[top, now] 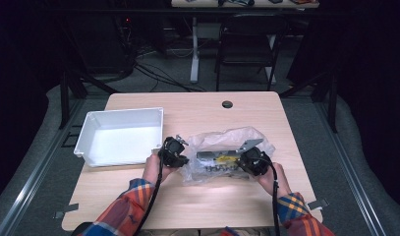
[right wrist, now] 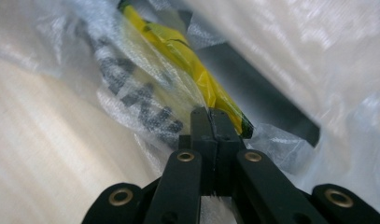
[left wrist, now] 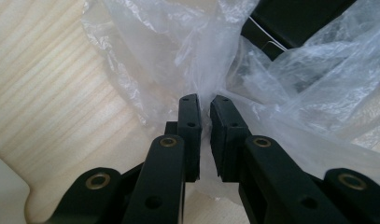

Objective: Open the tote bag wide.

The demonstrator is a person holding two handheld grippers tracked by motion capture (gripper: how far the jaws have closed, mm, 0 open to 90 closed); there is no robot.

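Observation:
A crumpled clear plastic bag (top: 222,140) lies in the middle of the wooden table (top: 197,110). Inside it I see a yellow-wrapped item (top: 227,158) and dark parts. My left gripper (top: 184,160) is at the bag's left edge. In the left gripper view its jaws (left wrist: 204,100) are shut on a gathered fold of the bag (left wrist: 145,56). My right gripper (top: 240,163) is at the bag's right side. In the right gripper view its jaws (right wrist: 209,112) are pressed together on the bag's film (right wrist: 141,98), right by the yellow item (right wrist: 187,51) and a dark grey flat piece (right wrist: 257,93).
A white rectangular tray (top: 120,114) stands on the table to the left of the bag, close to my left hand. A round cable hole (top: 227,104) sits near the table's far edge. A chair (top: 246,39) and another desk stand beyond the table.

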